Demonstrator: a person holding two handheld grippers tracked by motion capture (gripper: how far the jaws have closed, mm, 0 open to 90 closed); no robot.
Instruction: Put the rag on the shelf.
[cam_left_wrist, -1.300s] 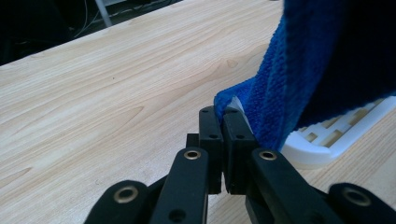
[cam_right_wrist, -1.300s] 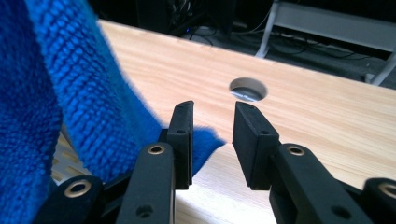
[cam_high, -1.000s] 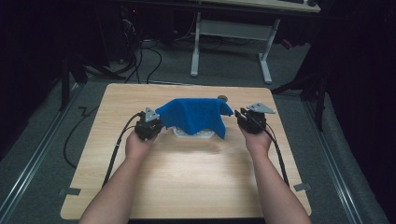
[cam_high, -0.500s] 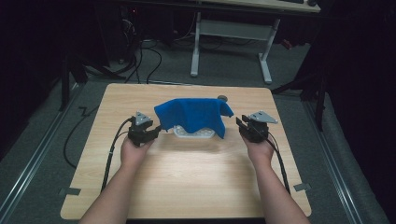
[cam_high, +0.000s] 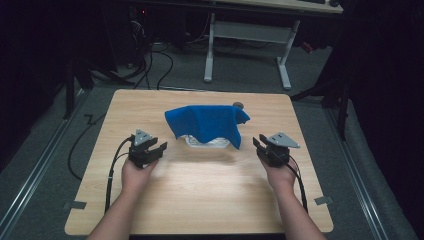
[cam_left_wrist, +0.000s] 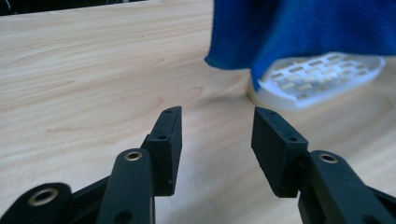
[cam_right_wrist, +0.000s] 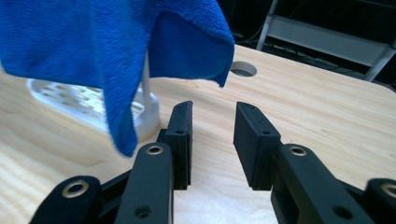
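Note:
A blue cloth (cam_high: 205, 120) hangs draped over a white slotted rack (cam_high: 207, 143) at the middle of the wooden table (cam_high: 200, 195). My left gripper (cam_high: 157, 145) sits left of the rack, clear of the cloth. Its jaws have just been opening and nothing is between them. In the left gripper view, the gripper (cam_left_wrist: 217, 112) faces the cloth (cam_left_wrist: 303, 28) and the rack base (cam_left_wrist: 317, 79). My right gripper (cam_high: 259, 142) is open to the right of the rack. Its own view shows the empty gripper (cam_right_wrist: 212, 105) beside the cloth's hanging corner (cam_right_wrist: 93, 42) and the rack (cam_right_wrist: 70, 102).
A round hole (cam_high: 238, 105) is cut in the tabletop just behind the cloth. Cables trail from both grippers over the near table edge. A white desk frame (cam_high: 250, 35) stands on the floor beyond the table.
Both hands have drawn away from the cloth's sides, outward and toward the near edge. The left gripper has let go of the cloth and opened. The cloth now rests over the rack.

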